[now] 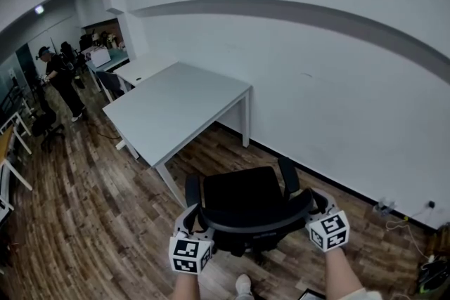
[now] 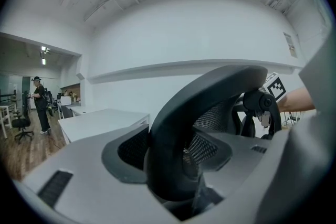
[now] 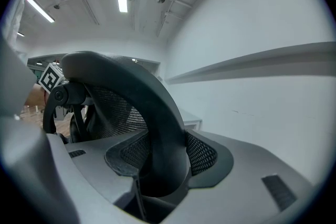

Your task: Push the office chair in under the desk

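Wood floor (image 1: pixel 84 207) and a plain white wall (image 1: pixel 337 81) from the head view. The white desk (image 1: pixel 179 105) sits up and to the left, and someone is standing way off in the back (image 1: pixel 60 77). The office chair (image 1: pixel 246 204) is right in front of the person, not under the desk yet and off past its near corner. The left gripper (image 1: pixel 191 218) and right gripper (image 1: pixel 316 211) are on opposite ends of the backrest.

Left gripper view: the jaws are clamped on the backrest rim (image 2: pixel 178 128), which fills the gap between the pads. The desk is beyond it.

Right gripper view: same deal, with the pads squeezed onto the rim from both sides.

If it were me, I'd swing the chair left first so the seat lines up with the gap between the desk legs. Then push evenly with both sides so it rolls straight. I'd also watch that the armrests clear the desktop edge.
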`<action>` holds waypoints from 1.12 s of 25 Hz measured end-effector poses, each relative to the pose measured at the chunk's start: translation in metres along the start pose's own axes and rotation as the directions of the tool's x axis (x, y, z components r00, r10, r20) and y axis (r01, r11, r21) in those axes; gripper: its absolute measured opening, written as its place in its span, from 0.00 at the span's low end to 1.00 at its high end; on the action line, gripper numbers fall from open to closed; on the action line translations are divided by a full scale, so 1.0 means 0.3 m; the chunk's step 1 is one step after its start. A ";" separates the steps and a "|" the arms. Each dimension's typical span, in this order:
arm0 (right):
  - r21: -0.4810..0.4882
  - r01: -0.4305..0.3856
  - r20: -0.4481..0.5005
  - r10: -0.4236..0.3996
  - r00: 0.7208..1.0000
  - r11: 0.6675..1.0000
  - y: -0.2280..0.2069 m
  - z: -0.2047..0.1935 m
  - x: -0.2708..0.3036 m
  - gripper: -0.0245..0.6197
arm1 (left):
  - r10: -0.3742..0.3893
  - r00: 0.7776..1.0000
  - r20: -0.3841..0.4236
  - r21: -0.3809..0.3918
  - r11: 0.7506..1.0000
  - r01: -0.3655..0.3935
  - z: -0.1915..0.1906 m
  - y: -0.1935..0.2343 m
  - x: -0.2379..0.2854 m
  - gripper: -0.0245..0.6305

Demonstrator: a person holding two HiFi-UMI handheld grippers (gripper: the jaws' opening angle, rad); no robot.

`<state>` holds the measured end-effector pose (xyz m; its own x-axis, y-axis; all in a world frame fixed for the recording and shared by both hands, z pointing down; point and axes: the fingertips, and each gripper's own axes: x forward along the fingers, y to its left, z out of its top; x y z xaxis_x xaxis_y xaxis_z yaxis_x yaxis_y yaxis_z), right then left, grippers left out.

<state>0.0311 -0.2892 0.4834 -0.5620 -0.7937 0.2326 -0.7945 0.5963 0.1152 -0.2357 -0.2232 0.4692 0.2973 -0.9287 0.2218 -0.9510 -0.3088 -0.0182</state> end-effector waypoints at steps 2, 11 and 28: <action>-0.001 -0.002 -0.004 0.002 1.000 1.000 -0.018 0.004 0.024 0.39 | 0.002 1.000 -0.001 -0.001 1.000 -0.002 0.004 0.009 0.025 0.37; -0.009 -0.018 0.018 0.018 1.000 1.000 -0.114 0.020 0.138 0.39 | 0.025 1.000 -0.010 0.002 1.000 -0.025 0.033 0.033 0.146 0.37; -0.035 -0.107 0.045 0.109 0.993 0.994 -0.321 0.065 0.382 0.39 | 0.131 0.991 -0.007 -0.010 0.991 -0.131 0.084 0.080 0.387 0.37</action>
<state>0.0386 -0.4398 0.4801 -0.6549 -0.7286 0.2005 -0.7210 0.6819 0.1232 -0.2218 -0.3435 0.4701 0.1698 -0.9596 0.2242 -0.9825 -0.1825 -0.0371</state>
